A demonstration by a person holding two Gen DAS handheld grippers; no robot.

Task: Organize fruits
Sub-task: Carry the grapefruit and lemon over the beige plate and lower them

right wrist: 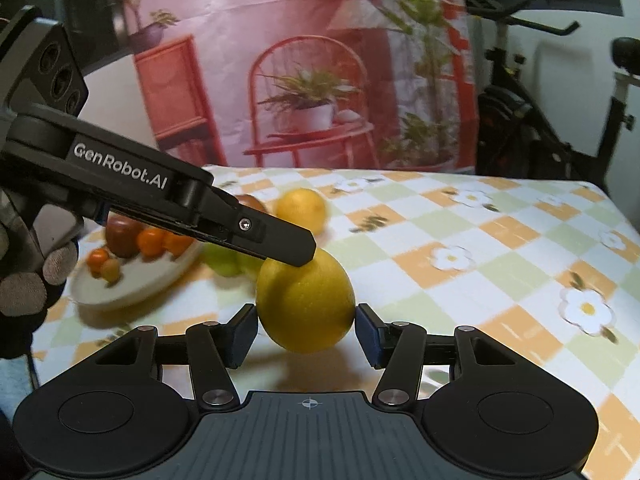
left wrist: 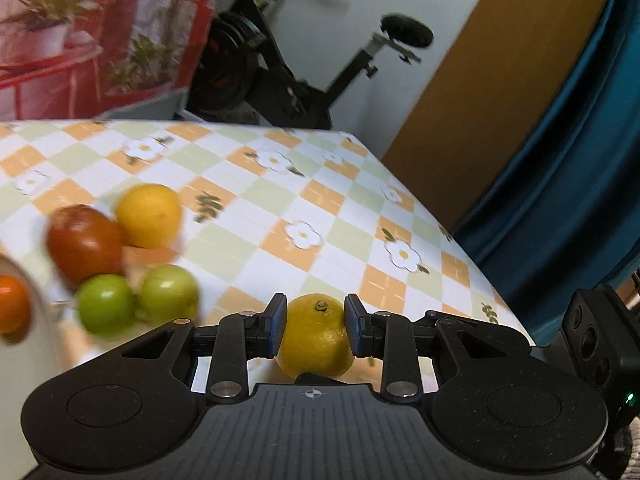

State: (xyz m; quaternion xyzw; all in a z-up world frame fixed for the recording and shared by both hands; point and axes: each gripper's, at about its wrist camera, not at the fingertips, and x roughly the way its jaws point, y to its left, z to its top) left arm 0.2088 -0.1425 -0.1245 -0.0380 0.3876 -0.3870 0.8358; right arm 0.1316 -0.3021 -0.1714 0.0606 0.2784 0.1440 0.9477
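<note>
My left gripper [left wrist: 316,324] is shut on a yellow lemon [left wrist: 316,338], held just above the checked tablecloth [left wrist: 280,208]. The right wrist view shows the same lemon [right wrist: 306,304] between my right gripper's [right wrist: 306,330] open fingers, with the left gripper's finger [right wrist: 280,240] on top of it. A second lemon [left wrist: 149,216], a red-brown tomato [left wrist: 84,244] and two green fruits [left wrist: 106,308] [left wrist: 170,292] lie to the left. A white plate [right wrist: 132,284] holds small oranges [right wrist: 152,240] and a tomato.
The table's right edge [left wrist: 460,240] drops off to a blue curtain [left wrist: 560,180]. An exercise bike [left wrist: 280,76] stands behind the table. A gloved hand [right wrist: 28,280] holds the left gripper at the left of the right wrist view.
</note>
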